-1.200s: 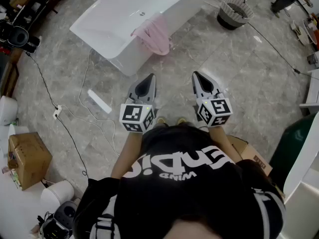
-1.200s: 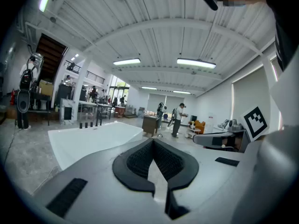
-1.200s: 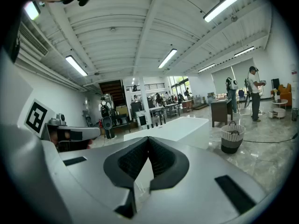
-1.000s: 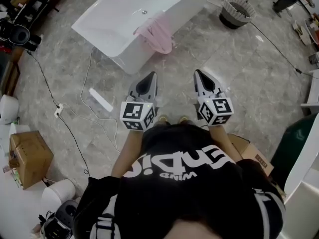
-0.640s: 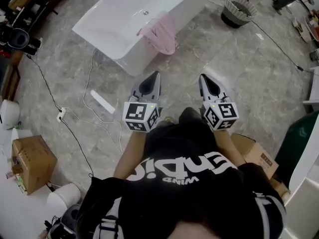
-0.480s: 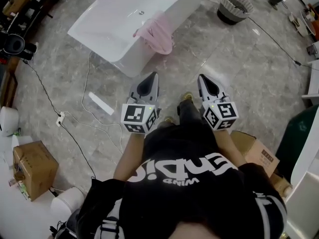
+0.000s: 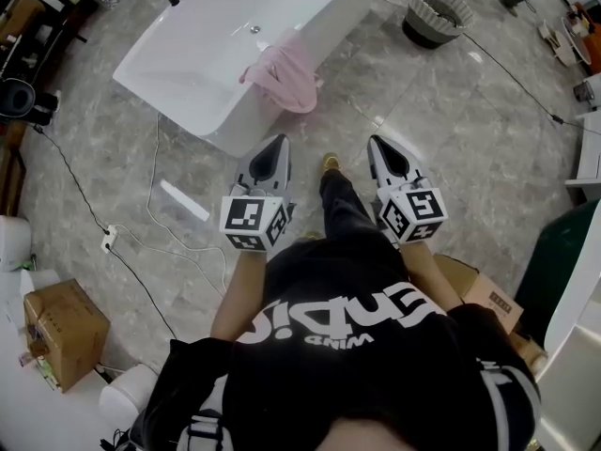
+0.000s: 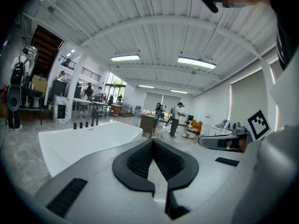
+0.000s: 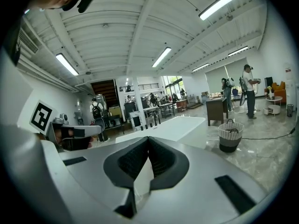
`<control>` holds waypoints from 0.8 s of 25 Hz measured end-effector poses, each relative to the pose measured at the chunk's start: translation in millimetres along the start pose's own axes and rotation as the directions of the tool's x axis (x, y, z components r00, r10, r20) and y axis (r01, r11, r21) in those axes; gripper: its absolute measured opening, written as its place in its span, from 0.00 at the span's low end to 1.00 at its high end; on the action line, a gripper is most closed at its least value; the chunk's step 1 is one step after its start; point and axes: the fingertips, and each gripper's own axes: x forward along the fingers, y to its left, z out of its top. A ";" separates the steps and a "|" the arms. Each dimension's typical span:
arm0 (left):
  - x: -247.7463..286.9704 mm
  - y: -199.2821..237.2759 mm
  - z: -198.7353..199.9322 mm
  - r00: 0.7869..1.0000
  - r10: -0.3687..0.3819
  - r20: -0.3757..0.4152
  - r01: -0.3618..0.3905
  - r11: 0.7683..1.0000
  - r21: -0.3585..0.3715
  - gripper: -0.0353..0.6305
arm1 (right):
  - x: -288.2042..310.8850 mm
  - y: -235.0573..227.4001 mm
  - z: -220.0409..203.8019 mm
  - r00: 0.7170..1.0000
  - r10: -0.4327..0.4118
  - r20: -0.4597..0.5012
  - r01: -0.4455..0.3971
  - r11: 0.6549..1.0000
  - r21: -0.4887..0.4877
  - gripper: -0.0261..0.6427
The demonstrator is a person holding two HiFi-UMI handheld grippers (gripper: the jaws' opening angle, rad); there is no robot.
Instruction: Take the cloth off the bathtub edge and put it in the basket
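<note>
Nearest the camera, the person holds both tools out at waist height, short of the bathtub (image 7: 202, 45) and well apart from it. The left gripper (image 7: 278, 145) has its jaws pressed together with nothing between them, and the right gripper (image 7: 377, 145) is likewise closed on nothing, its tips meeting in its own view. Between them one foot (image 7: 331, 163) is set forward toward the bathtub, which suggests the approach walk is the step in hand and no grasp has begun. Further on, the pink cloth (image 7: 282, 69) lies bunched over the bathtub's near long edge, part of it hanging down the outer wall and part resting on the rim. Beyond the bathtub's right end, well apart from it on the marble floor, stands the grey woven basket (image 7: 434, 12). The next move probably calls for closing the remaining ground to the bathtub, spreading one gripper's jaws, and pinching the bunched fold on the rim so that the cloth lifts free in one piece.
</note>
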 end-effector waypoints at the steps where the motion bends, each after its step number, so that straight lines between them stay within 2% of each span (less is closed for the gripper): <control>1: 8.5 4.7 3.0 1.000 0.004 0.000 -0.004 1.000 0.001 0.07 | 9.1 -5.2 4.2 1.000 0.003 0.002 -0.003 1.000 0.001 0.06; 14: 123.6 60.8 61.3 0.997 0.074 0.005 -0.074 0.997 -0.019 0.07 | 141.7 -71.4 71.5 0.993 0.120 -0.004 -0.120 0.993 0.009 0.06; 20: 173.4 84.0 82.7 0.992 0.121 0.037 -0.119 0.992 -0.037 0.07 | 197.2 -102.5 97.0 0.982 0.190 -0.004 -0.191 0.982 -0.017 0.06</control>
